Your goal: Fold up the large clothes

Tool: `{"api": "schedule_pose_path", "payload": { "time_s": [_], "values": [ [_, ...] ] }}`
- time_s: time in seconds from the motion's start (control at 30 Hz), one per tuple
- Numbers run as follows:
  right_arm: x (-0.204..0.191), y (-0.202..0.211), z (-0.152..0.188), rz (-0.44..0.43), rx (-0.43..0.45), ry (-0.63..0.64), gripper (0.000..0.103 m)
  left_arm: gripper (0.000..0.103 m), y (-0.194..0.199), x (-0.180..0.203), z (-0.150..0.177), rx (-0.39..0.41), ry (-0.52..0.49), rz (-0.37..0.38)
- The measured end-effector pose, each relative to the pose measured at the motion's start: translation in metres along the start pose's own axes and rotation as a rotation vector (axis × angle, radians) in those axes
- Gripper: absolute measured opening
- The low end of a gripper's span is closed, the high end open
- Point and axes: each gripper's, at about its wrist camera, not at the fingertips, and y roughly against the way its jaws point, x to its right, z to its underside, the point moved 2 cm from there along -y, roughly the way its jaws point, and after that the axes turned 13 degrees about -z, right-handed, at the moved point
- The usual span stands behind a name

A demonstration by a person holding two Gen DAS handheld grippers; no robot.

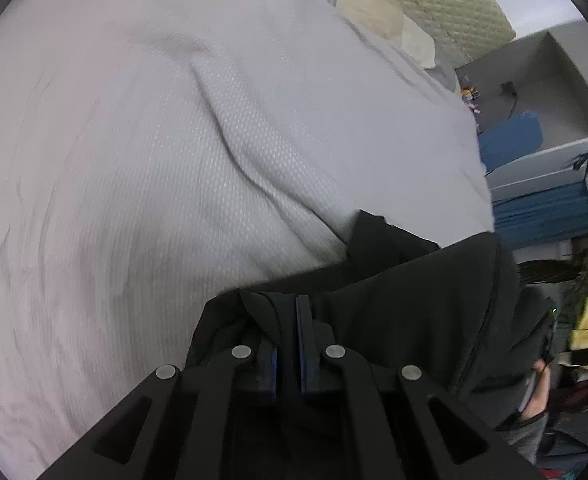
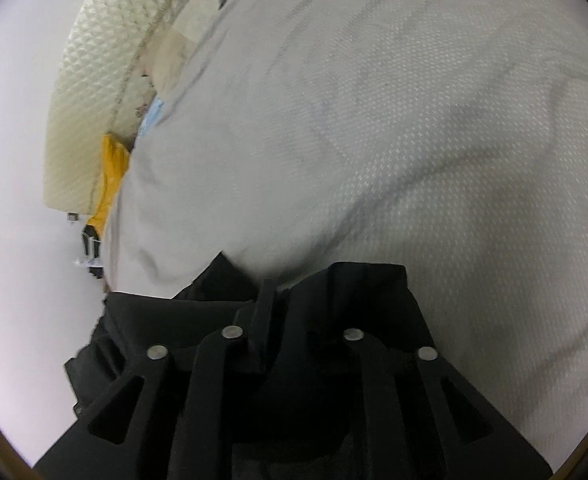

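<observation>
The left gripper (image 1: 288, 320) sits at the bottom middle of its picture. Its jaws are nearly closed and pinch a fold of the black garment (image 1: 413, 300) between the blue pads (image 1: 303, 344). The black garment spreads from the jaws to the lower right of the frame and lies on a big pale grey sheet (image 1: 174, 140) that fills most of the view.

In the other picture, the right gripper (image 2: 294, 300) is at the bottom middle. Its jaws stand a little apart. Black cloth (image 2: 353, 284) bunches around them, and it is too dark to tell if they press on it. The grey sheet (image 2: 413, 140) fills the upper right. A cream quilted cover (image 2: 94, 100) and something yellow (image 2: 112, 168) show at the left.
</observation>
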Motion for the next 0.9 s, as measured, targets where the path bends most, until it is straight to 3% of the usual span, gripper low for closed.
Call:
{"api": "schedule_pose_path", "payload": {
  "time_s": [0.03, 0.07, 0.1, 0.13, 0.17, 0.2, 0.37, 0.53, 0.7, 0.9],
  "values": [
    [-0.003, 0.005, 0.004, -0.008, 0.003, 0.003, 0.037, 0.01, 0.008, -0.004, 0.005, 0.001, 0.014, 0.015],
    [-0.009, 0.016, 0.011, -0.023, 0.011, 0.013, 0.049, 0.016, 0.016, -0.007, 0.011, 0.001, 0.035, 0.026],
    [-0.014, 0.024, 0.016, -0.027, 0.018, 0.027, 0.06, 0.032, 0.024, -0.01, 0.016, 0.001, 0.053, 0.028],
    [-0.021, 0.034, 0.021, -0.016, 0.032, 0.049, 0.063, 0.046, 0.035, -0.013, 0.023, 0.006, 0.073, 0.014],
    [-0.029, 0.05, 0.028, 0.015, 0.056, 0.075, 0.065, 0.072, 0.048, -0.015, 0.03, 0.02, 0.079, -0.007],
    [-0.034, 0.056, 0.031, 0.025, 0.068, 0.083, 0.065, 0.079, 0.06, -0.014, 0.034, 0.045, 0.076, -0.023],
    [-0.086, 0.096, 0.057, 0.135, 0.146, 0.239, 0.072, 0.08, 0.124, 0.013, 0.063, 0.229, -0.038, -0.08],
    [-0.132, 0.082, 0.102, 0.185, 0.176, 0.448, 0.081, 0.08, 0.138, 0.069, 0.091, 0.369, -0.145, -0.071],
    [-0.151, 0.028, 0.161, 0.203, 0.198, 0.684, 0.082, 0.079, 0.091, 0.133, 0.115, 0.406, -0.25, -0.035],
    [-0.127, -0.026, 0.19, 0.243, 0.231, 0.785, 0.083, 0.079, 0.028, 0.169, 0.124, 0.44, -0.36, -0.162]
  ]
}}
